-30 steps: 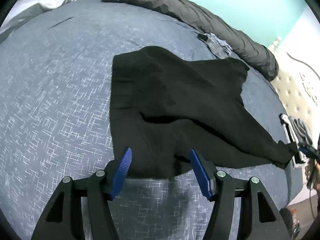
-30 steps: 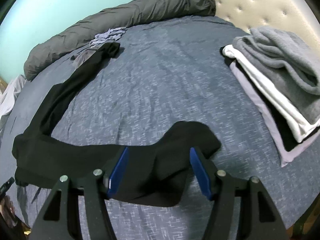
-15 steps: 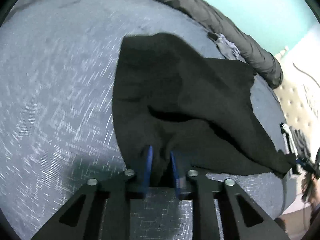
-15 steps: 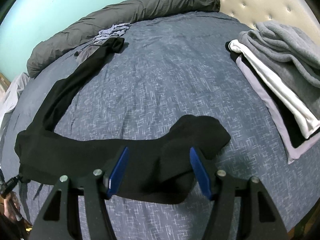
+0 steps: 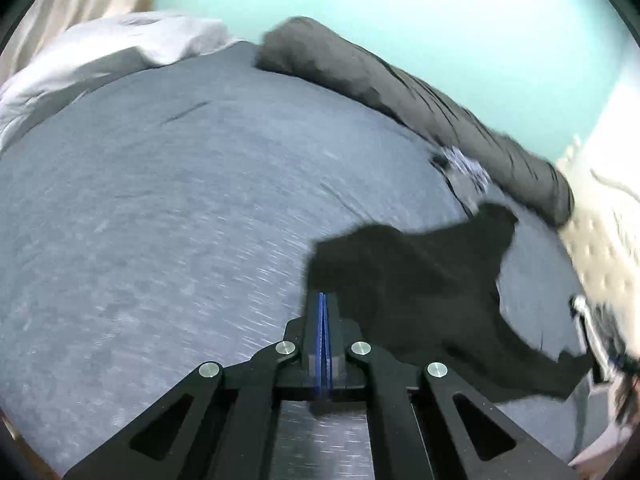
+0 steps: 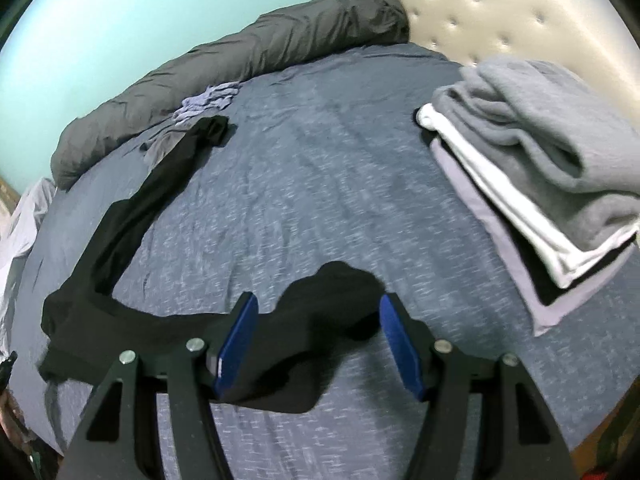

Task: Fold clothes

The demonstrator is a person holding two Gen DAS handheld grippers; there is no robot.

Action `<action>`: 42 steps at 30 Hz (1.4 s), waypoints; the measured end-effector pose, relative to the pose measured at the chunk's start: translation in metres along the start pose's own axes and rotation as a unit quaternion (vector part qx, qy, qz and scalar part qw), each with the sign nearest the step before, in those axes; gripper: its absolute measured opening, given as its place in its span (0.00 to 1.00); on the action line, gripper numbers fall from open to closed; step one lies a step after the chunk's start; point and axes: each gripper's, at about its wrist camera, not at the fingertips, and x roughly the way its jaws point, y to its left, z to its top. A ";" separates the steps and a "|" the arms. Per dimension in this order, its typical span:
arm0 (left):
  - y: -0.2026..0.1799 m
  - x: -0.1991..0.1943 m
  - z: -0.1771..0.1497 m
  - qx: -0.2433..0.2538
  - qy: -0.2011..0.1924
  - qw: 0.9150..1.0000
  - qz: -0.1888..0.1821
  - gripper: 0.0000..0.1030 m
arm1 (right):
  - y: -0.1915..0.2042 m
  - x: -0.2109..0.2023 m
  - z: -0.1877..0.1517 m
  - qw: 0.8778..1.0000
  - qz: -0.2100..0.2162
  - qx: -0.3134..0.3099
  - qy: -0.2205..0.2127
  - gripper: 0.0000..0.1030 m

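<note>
A black garment (image 5: 420,288) lies on the blue bedspread (image 5: 168,216). My left gripper (image 5: 322,304) is shut on its near edge and has pulled that part up and over, so the cloth bunches to the right. In the right wrist view the same black garment (image 6: 120,224) stretches in a long arc, with one sleeve end (image 6: 320,312) lying between the blue pads of my right gripper (image 6: 318,320). The right gripper is open and sits over that sleeve end without gripping it.
A stack of folded clothes, grey on top (image 6: 532,184), sits at the right near the tufted headboard (image 6: 500,12). A rolled dark grey duvet (image 6: 248,64) runs along the far side, with a small lilac-grey garment (image 6: 208,100) beside it. White bedding (image 5: 100,60) lies far left.
My left gripper closed on the black garment's edge and lifted it, dragging the cloth rightward and folding it over. The right gripper stayed open over the sleeve end, shifting only slightly.
</note>
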 end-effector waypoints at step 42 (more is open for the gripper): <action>-0.027 0.102 -0.096 -0.098 0.171 0.979 -0.059 0.54 | -0.009 0.059 -0.036 0.998 0.004 0.018 0.066 0.63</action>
